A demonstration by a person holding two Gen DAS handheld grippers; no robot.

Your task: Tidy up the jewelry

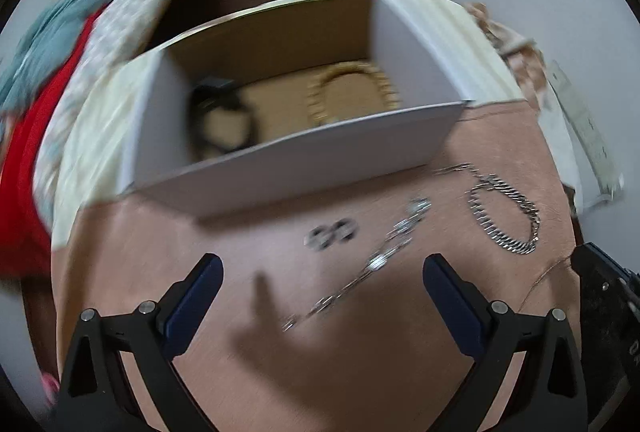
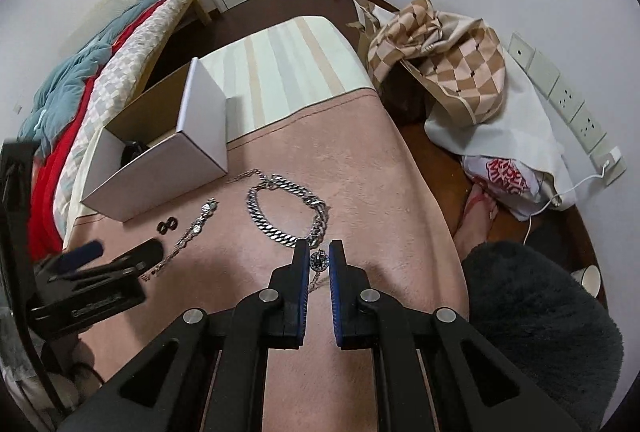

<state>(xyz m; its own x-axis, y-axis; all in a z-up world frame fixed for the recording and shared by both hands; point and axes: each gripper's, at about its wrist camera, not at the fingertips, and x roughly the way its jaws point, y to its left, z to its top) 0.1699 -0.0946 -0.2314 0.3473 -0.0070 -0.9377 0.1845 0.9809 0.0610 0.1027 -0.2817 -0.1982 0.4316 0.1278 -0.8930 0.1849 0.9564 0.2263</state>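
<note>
A white cardboard box [image 1: 304, 168] stands open on the pink blanket, also in the right wrist view [image 2: 160, 180]; inside lie a gold necklace [image 1: 352, 92] and a dark item [image 1: 220, 124]. On the blanket lie a chunky silver chain [image 2: 288, 208], a thin silver bracelet [image 2: 192, 228] and two small dark earrings [image 2: 167, 226]; all show in the left wrist view too [image 1: 504, 216], [image 1: 372, 264], [image 1: 332, 232]. My left gripper [image 1: 320, 296] is open above the thin bracelet. My right gripper [image 2: 319, 260] is nearly shut around a small round pendant [image 2: 319, 261] near the chunky chain.
The pink blanket [image 2: 360, 172] covers a striped mattress [image 2: 288, 68]. A second bed with red and teal bedding [image 2: 80, 84] lies left. A checkered bag [image 2: 440, 68] and white bags sit on the floor right, by a power strip [image 2: 568, 104].
</note>
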